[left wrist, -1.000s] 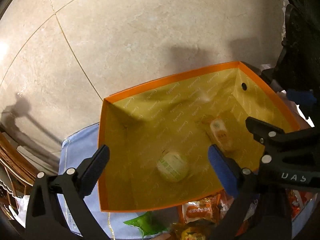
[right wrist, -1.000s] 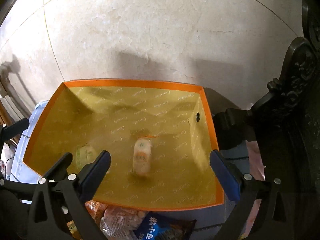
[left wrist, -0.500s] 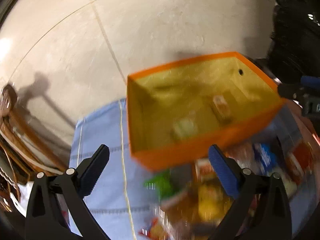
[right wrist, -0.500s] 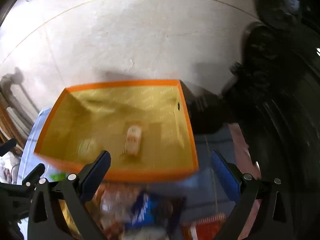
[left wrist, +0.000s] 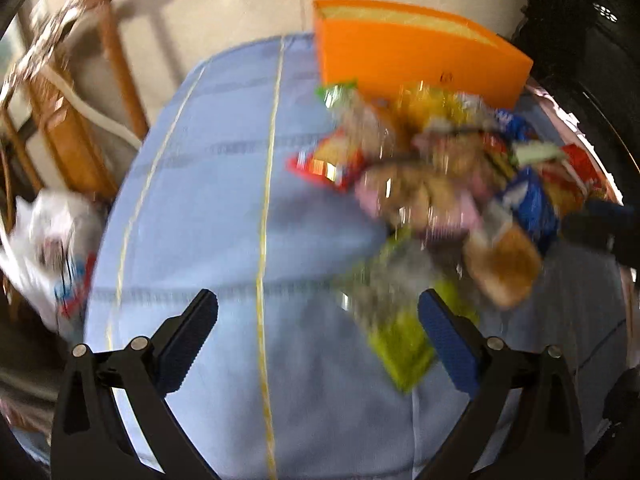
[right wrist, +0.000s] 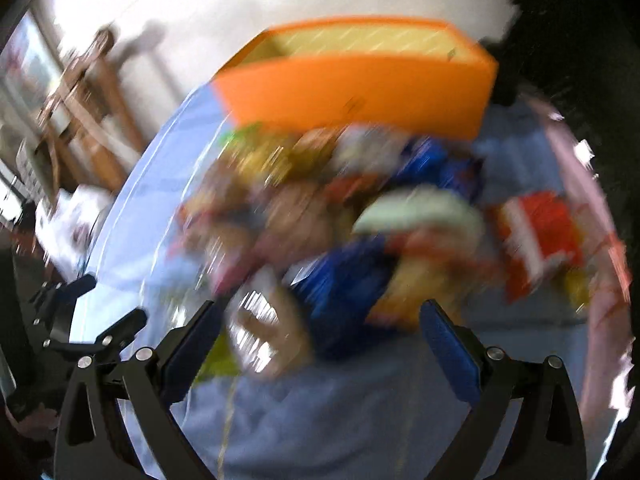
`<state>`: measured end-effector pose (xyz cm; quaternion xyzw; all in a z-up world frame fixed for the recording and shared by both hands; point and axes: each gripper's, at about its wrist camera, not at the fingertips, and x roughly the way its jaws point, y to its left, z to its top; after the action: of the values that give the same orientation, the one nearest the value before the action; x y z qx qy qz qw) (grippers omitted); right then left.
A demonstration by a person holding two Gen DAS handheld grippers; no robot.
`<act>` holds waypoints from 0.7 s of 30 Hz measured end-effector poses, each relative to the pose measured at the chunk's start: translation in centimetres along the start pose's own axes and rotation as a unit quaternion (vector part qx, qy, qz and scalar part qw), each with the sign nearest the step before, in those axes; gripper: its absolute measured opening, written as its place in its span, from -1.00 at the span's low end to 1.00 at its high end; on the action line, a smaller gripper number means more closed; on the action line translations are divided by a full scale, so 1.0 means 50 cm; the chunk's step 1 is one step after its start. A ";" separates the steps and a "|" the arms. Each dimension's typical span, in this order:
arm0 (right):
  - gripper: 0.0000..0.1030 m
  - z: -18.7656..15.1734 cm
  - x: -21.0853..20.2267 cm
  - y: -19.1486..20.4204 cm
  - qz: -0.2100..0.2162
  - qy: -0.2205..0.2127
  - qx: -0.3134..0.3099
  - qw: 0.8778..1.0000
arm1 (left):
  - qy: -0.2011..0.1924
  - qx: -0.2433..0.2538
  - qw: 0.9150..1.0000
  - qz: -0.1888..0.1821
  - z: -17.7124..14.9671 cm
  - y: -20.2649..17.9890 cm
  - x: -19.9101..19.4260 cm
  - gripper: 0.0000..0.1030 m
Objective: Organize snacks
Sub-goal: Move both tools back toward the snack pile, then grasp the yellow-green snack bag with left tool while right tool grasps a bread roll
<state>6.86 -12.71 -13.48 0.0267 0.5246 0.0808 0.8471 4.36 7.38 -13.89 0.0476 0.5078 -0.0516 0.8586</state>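
Both tongs stand released and empty: the left gripper [left wrist: 318, 318] has its jaws spread wide above the blue tablecloth [left wrist: 208, 208], and the right gripper [right wrist: 320, 326] is spread just as wide over the near edge of the snack pile [right wrist: 340, 216], with nothing between its pads. The snacks lie heaped on the cloth just in front of the orange box [left wrist: 416, 54], which stands at the far edge of the table with its yellow lining showing over the rim; what lies inside it cannot be seen from this low angle. Both views are smeared by motion, so most packets are only colours, but a few can be told apart: a yellow-green packet [left wrist: 400, 344] lies nearest the left gripper, just beside its right finger, a brown bun-like packet [right wrist: 266, 340] sits just ahead of the right gripper's left finger, a dark blue packet [right wrist: 340, 284] lies beside it, and a red packet [right wrist: 536, 232] lies apart to the right. In my judgement the step in hand is the reach for a fresh packet, with most of the pile not yet sorted. The next move calls for settling each gripper over one packet alone, lowering the fingers to straddle it, then clenching gently so the crinkly wrapper does not slip
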 end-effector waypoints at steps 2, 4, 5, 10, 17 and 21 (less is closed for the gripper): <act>0.93 -0.014 0.017 0.025 -0.009 0.009 -0.025 1.000 | 0.016 -0.012 1.000 -0.002 -0.029 0.002 0.020 0.91; 0.93 -0.017 0.031 0.040 -0.011 0.011 -0.041 0.999 | 0.008 -0.021 1.000 0.002 -0.044 0.006 0.035 0.91; 0.93 -0.016 0.035 0.044 -0.009 0.011 -0.043 0.999 | 0.004 -0.021 1.000 0.000 -0.046 0.005 0.041 0.91; 0.93 -0.005 0.062 0.056 -0.012 0.011 -0.063 0.998 | -0.006 -0.001 1.000 -0.001 -0.043 -0.003 0.067 0.91; 0.93 -0.013 0.114 0.062 -0.011 0.036 -0.080 0.996 | -0.005 -0.025 0.999 -0.019 -0.042 -0.004 0.089 0.92; 0.93 -0.005 0.117 0.044 -0.016 0.034 -0.080 0.996 | -0.006 -0.043 0.998 -0.035 -0.048 -0.005 0.087 0.92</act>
<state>8.97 -9.57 -18.49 -0.0521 0.5451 0.1101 0.8295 4.31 7.28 -18.86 -0.0075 0.5061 -0.0600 0.8604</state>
